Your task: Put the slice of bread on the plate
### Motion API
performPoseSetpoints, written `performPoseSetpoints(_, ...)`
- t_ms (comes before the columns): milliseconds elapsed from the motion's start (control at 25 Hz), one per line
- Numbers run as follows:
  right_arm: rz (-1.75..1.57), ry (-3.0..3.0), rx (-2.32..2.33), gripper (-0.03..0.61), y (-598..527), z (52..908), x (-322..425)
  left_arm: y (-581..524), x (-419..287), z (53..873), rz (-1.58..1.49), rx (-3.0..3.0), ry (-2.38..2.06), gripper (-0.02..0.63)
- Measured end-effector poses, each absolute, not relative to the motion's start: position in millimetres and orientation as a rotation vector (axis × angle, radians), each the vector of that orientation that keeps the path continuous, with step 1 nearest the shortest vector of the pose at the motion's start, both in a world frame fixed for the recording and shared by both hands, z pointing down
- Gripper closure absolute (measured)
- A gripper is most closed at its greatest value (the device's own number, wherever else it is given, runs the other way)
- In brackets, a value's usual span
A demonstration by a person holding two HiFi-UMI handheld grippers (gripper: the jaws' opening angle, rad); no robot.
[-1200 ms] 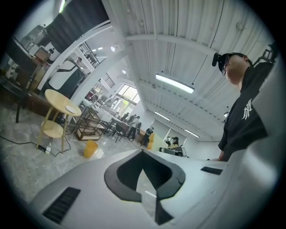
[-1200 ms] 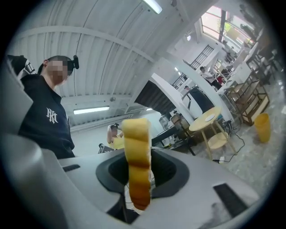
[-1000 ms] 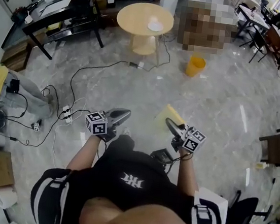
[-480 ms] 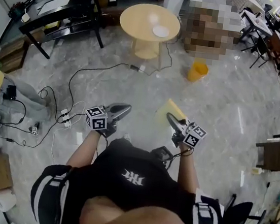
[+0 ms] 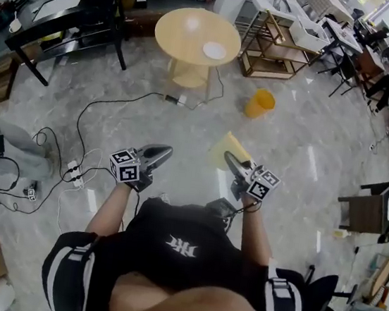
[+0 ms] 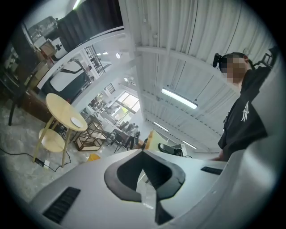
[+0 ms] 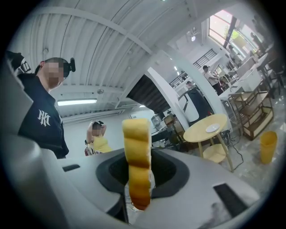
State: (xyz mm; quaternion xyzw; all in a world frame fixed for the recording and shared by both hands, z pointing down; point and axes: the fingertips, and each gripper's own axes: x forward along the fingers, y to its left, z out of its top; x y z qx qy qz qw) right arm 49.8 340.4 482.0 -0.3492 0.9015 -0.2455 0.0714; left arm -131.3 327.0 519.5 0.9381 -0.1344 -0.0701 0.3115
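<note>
Seen from the head view, my right gripper is shut on a pale yellow slice of bread, held upright over the floor. In the right gripper view the slice stands on edge between the jaws. My left gripper is beside it at the same height, shut with nothing in it. The white plate lies on a round wooden table well ahead of both grippers; the plate also shows in the right gripper view.
An orange bin stands on the marble floor right of the table. Cables and a power strip trail at the left. A black desk is at the far left, a wooden rack behind the bin, a chair at the right.
Both grippers have travelled forward across the floor together, and the table and bin have come nearer. The bread stays clamped in the right gripper; the left stays shut.
</note>
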Motion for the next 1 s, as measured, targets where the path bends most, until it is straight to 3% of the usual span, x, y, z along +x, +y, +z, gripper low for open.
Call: performPoseSetpoints(1000,-0.708,2.695,-1.058,0.483,262.9,483.7,53.8,227.8,-129.5,506.2,-0.164,2.532,-0.392,0.601)
